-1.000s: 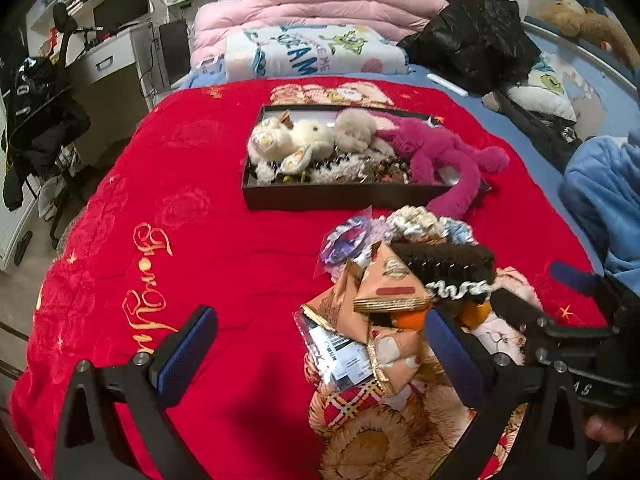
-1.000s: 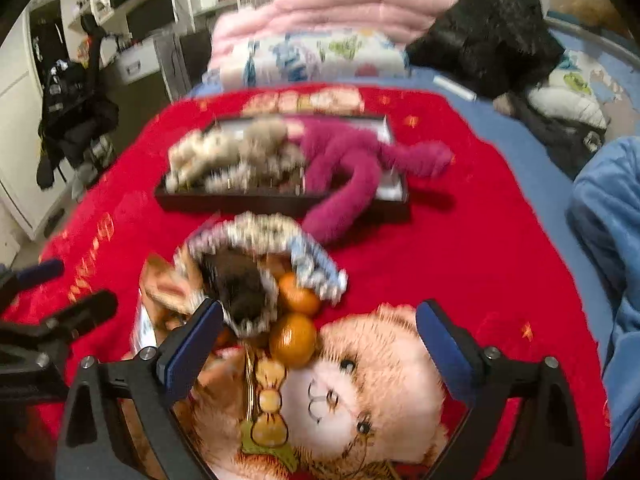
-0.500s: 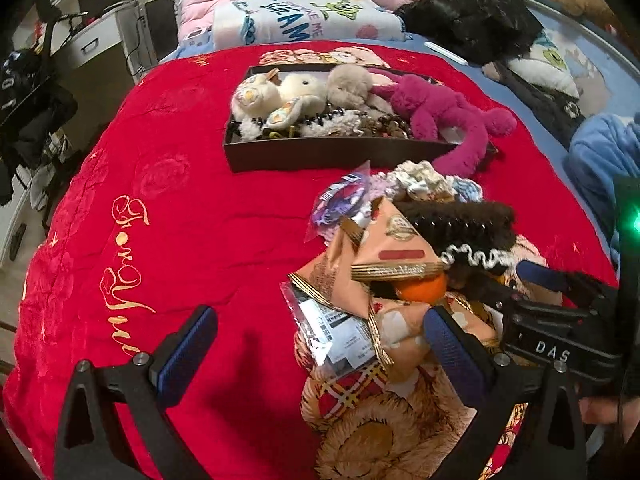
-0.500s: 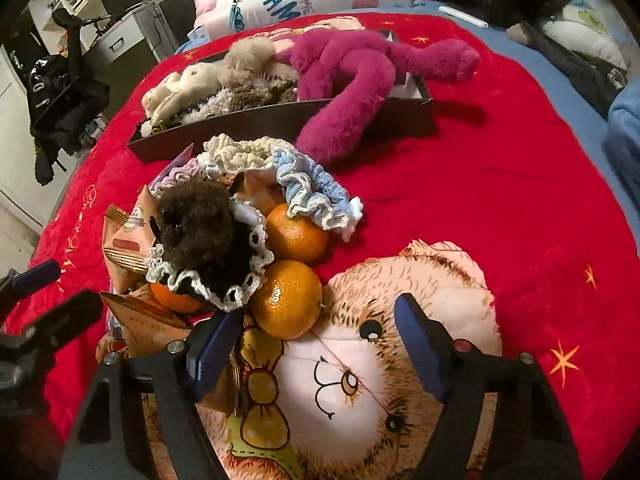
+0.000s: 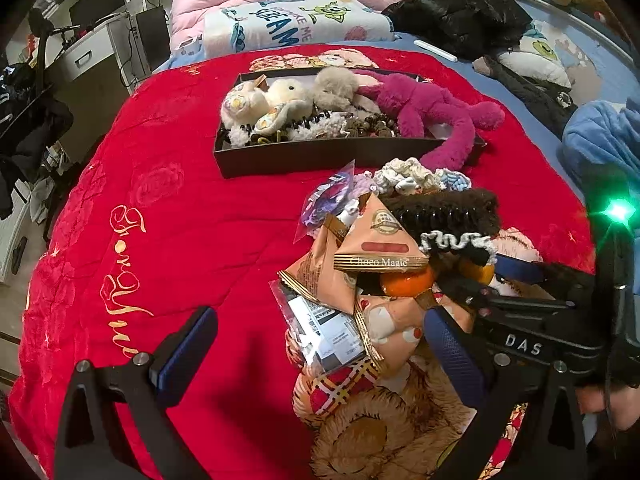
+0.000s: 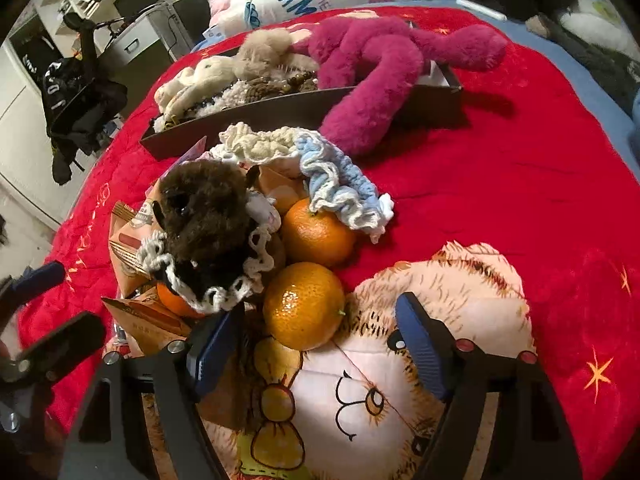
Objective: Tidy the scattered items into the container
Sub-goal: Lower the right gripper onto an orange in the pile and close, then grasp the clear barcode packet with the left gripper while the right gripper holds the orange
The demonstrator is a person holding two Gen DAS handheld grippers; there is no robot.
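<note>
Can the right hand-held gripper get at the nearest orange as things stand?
Probably yes: the right hand-held gripper is open just short of the nearest orange, nothing between them, though the dark scrunchie crowds its left finger.

Third orange [image 6: 172, 302] mostly buried under the brown fuzzy hair claw [image 6: 204, 212] and frilled scrunchie [image 6: 216, 292]. Clear packet [image 5: 324, 328] print too small to read. Right tongs [image 6: 320, 350]: left pad partly behind the pile, arms cut off at bottom edge. Dark box [image 6: 280, 108] far wall hidden by plush toys. Person's hand [image 5: 600, 400] clipped at the frame's right edge.
</note>
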